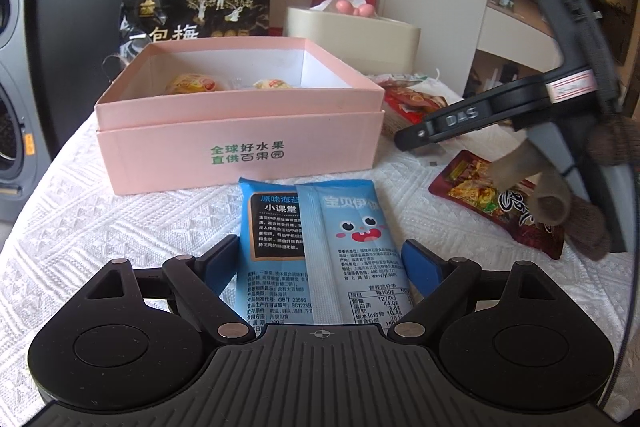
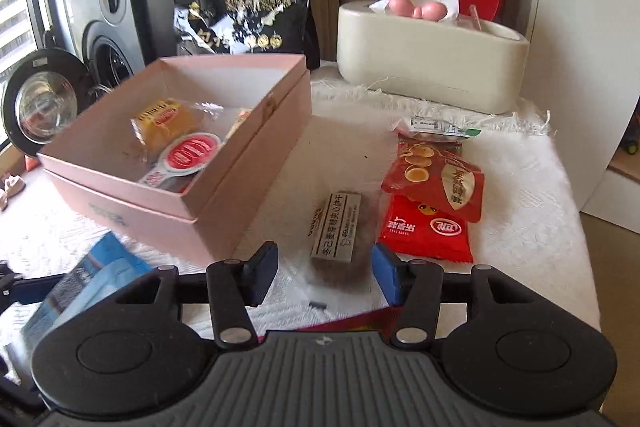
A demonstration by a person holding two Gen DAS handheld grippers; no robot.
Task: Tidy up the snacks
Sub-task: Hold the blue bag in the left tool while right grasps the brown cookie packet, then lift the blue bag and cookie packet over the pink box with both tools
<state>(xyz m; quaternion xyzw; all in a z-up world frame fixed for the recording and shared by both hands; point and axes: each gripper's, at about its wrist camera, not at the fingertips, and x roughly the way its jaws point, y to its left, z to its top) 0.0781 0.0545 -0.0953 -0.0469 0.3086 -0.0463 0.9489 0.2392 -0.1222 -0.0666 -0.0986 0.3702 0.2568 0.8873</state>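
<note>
A: Where's the blue seaweed packet (image 1: 320,247)?

B: On the tabletop before the pink box (image 1: 240,131), between the left tool (image 1: 320,263)'s spread pads, seemingly untouched. Light, crinkly; pinch mid-body. Right tool (image 2: 320,273) half-open, empty.

- The dark red snack packet (image 1: 492,199) lies partly hidden behind a gloved hand (image 1: 560,187).
- The blue seaweed packet (image 1: 320,251) has its lower end hidden under the gripper body.
- The black bag (image 2: 244,15) stands half hidden behind the pink box (image 2: 224,195).
</note>
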